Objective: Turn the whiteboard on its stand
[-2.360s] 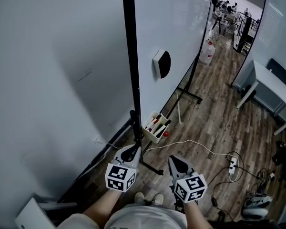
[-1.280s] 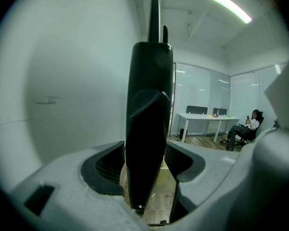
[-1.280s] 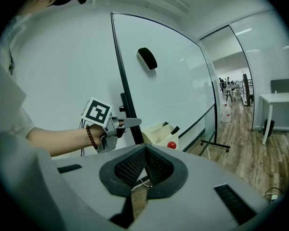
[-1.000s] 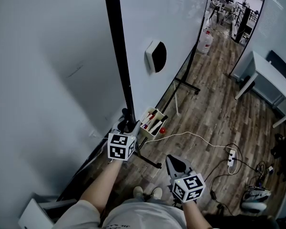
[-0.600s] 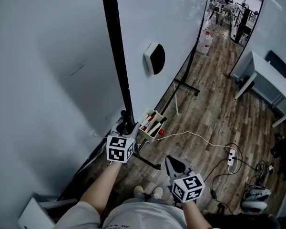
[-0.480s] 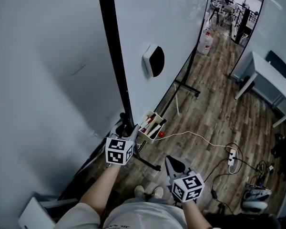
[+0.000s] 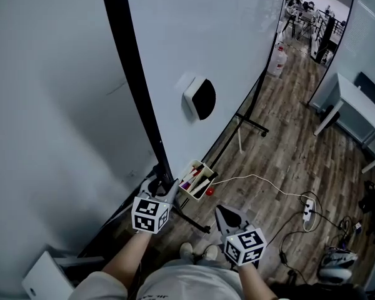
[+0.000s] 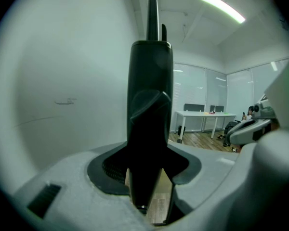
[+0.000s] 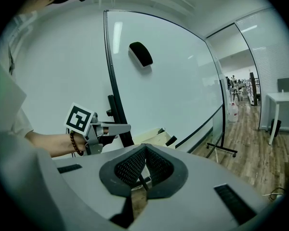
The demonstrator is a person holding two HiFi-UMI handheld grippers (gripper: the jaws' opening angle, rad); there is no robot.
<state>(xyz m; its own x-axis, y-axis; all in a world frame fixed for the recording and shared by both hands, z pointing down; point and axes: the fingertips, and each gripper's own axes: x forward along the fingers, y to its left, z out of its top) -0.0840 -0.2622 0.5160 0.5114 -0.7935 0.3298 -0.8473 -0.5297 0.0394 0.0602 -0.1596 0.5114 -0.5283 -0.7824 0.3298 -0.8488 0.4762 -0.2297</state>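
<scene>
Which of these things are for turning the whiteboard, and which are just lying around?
For the job: whiteboard, black stand post, left claw clamped on that post.

Just lying about: eraser stuck on the board, marker box, power strip, water jug, desk. Right claw is shut, empty.

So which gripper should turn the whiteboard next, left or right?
Left. The left gripper is clamped on the black frame edge of the whiteboard, low beside the marker tray. The right gripper hangs apart from the board, jaws together and empty, so it would have to reach in first.
</scene>
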